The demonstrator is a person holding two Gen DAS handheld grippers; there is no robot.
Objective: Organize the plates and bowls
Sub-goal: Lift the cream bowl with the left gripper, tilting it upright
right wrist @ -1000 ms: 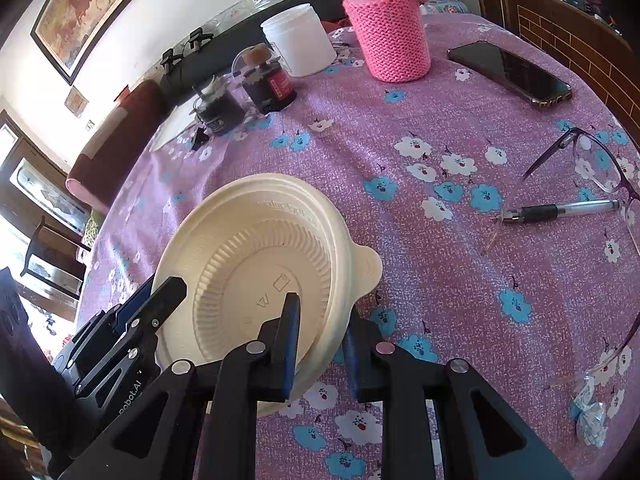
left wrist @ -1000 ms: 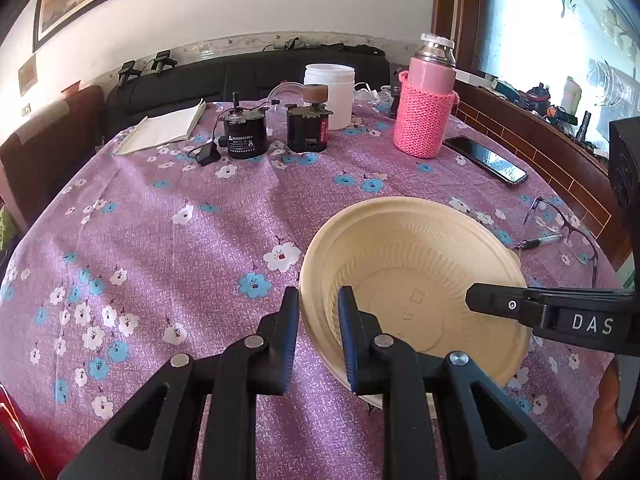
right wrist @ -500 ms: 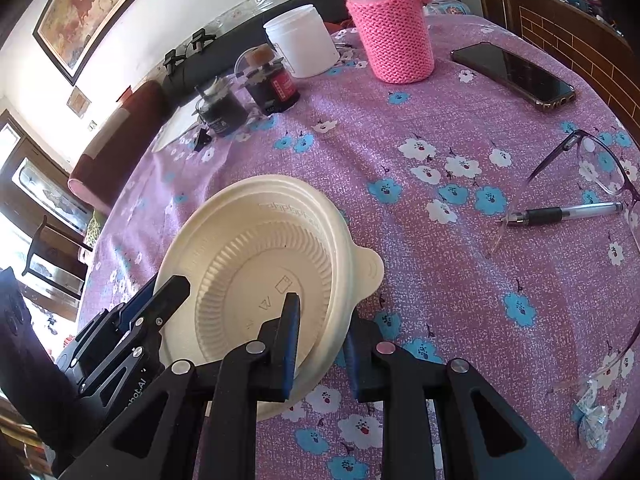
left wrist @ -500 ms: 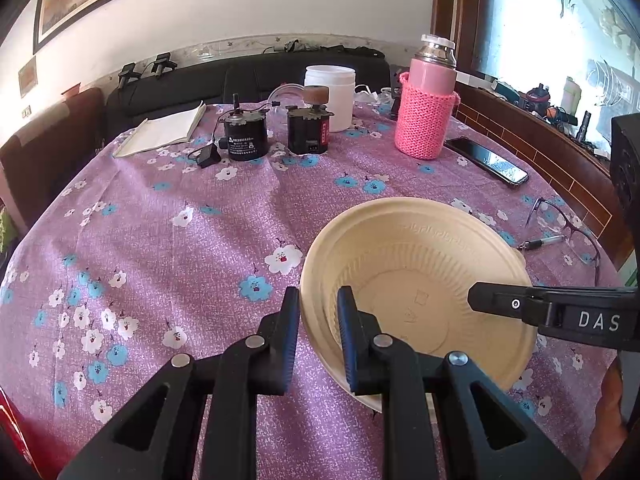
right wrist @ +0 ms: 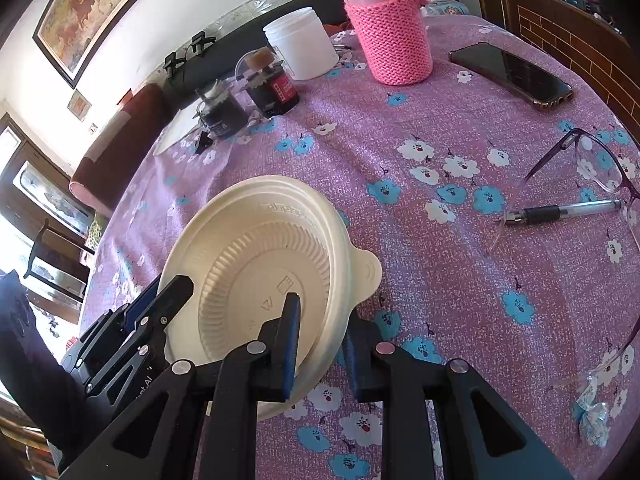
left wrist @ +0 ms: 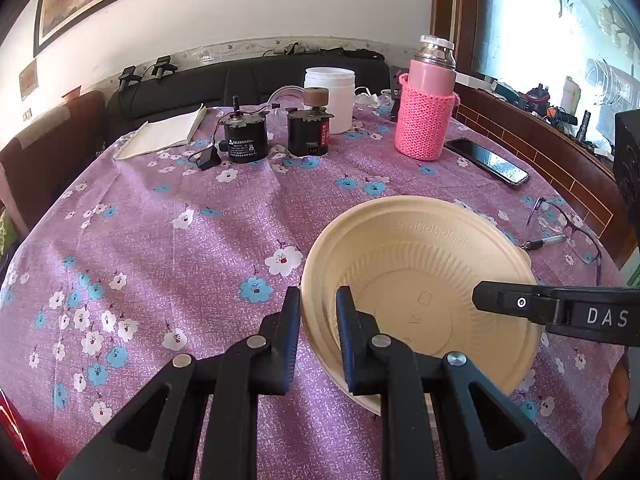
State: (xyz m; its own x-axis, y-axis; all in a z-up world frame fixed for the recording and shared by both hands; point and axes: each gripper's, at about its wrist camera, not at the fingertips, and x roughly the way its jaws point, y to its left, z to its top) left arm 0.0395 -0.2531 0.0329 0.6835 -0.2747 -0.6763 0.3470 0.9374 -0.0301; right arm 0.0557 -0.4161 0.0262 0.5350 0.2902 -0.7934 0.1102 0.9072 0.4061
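Round table (left wrist: 168,240), purple floral cloth; black sofa (left wrist: 248,80) behind.

The flask's (right wrist: 384,20) lid is cut off by the top edge.

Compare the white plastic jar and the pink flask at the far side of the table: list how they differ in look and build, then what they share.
The pink flask is taller and narrower; the white plastic jar is shorter and wider. The flask wears a pink knitted sleeve and a metal cap; the jar is bare and plain white. Both stand upright on the flowered tablecloth, away from both grippers.
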